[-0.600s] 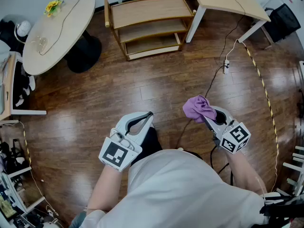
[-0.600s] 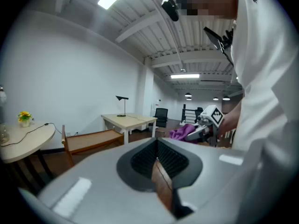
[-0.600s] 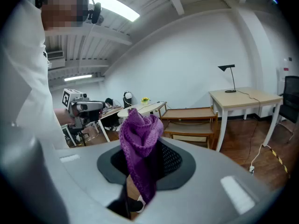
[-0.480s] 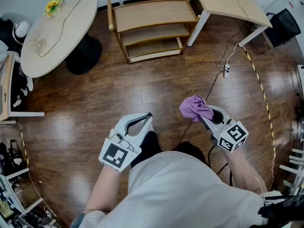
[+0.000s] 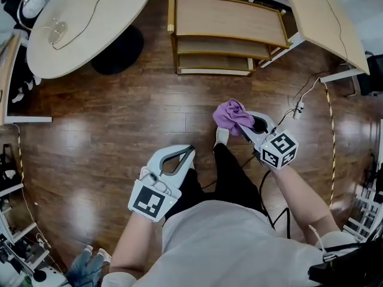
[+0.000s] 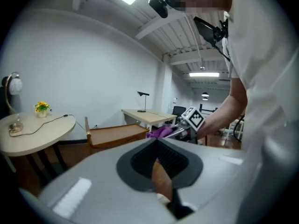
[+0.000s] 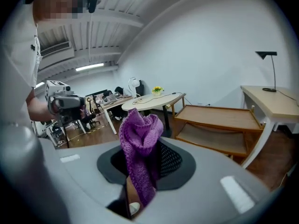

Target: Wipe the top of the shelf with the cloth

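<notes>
The wooden shelf [image 5: 227,18] stands at the top of the head view, its top board bare. My right gripper [image 5: 238,124] is shut on the purple cloth [image 5: 229,115], held over the floor short of the shelf. In the right gripper view the cloth [image 7: 139,141] bunches up from between the jaws, with the shelf [image 7: 219,118] beyond it. My left gripper [image 5: 190,150] is shut with nothing in it, lower and to the left. The left gripper view shows the shelf [image 6: 117,134] and the cloth [image 6: 160,132] ahead.
A round table [image 5: 78,26] with a cable and flowers stands left of the shelf. A light desk [image 5: 323,17] stands to its right. A power strip and cable [image 5: 297,109] lie on the wooden floor at the right. The person's legs are below the grippers.
The view has moved forward, so the shelf is now nearer and more central. Both grippers have come closer to it, and the right one still holds the cloth.
</notes>
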A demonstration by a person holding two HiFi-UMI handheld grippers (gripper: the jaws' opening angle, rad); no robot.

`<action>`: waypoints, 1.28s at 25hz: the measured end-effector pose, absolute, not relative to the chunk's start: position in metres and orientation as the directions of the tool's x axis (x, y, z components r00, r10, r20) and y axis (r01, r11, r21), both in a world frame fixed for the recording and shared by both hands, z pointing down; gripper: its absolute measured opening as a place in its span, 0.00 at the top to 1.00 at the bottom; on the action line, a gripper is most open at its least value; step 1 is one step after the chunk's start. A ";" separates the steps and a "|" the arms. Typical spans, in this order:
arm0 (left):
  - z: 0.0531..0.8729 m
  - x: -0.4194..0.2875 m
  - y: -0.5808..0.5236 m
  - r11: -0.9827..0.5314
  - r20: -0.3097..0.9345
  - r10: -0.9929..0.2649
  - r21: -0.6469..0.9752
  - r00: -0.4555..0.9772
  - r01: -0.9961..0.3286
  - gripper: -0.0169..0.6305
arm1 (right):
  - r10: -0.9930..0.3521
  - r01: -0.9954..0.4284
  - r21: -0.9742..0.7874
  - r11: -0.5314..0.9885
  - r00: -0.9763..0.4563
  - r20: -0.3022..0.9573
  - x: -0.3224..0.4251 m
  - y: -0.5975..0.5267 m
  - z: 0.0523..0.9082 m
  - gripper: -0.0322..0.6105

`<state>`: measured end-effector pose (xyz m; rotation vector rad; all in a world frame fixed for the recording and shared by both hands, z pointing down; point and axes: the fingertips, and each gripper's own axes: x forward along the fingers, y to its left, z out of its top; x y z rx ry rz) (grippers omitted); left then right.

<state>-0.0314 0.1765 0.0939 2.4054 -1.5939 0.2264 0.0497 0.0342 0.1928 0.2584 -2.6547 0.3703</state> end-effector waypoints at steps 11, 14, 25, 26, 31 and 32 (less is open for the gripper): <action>0.279 -0.062 0.043 -0.187 0.320 -0.918 0.175 0.236 -0.967 0.94 | 0.059 -0.083 -0.253 0.964 -0.861 0.506 -0.111 -0.109 0.463 0.81; 0.345 -0.063 0.012 -0.188 0.311 -0.920 0.188 0.240 -0.964 0.94 | 0.061 -0.071 -0.223 0.972 -0.844 0.533 -0.145 -0.133 0.549 0.81; 0.521 -0.091 -0.034 -0.268 0.250 -0.921 0.150 0.299 -0.952 0.94 | 0.052 -0.088 -0.275 0.957 -0.884 0.464 -0.278 -0.184 0.748 0.81; 0.532 -0.093 -0.039 -0.279 0.243 -0.920 0.139 0.306 -0.950 0.94 | 0.053 -0.082 -0.268 0.960 -0.886 0.460 -0.285 -0.190 0.758 0.81; 0.576 -0.102 -0.052 -0.318 0.234 -0.912 0.116 0.337 -0.941 0.94 | 0.051 -0.082 -0.273 0.959 -0.892 0.449 -0.292 -0.210 0.791 0.81; 0.583 -0.102 -0.054 -0.321 0.237 -0.910 0.116 0.340 -0.940 0.94 | 0.043 -0.090 -0.271 0.958 -0.893 0.448 -0.288 -0.216 0.794 0.81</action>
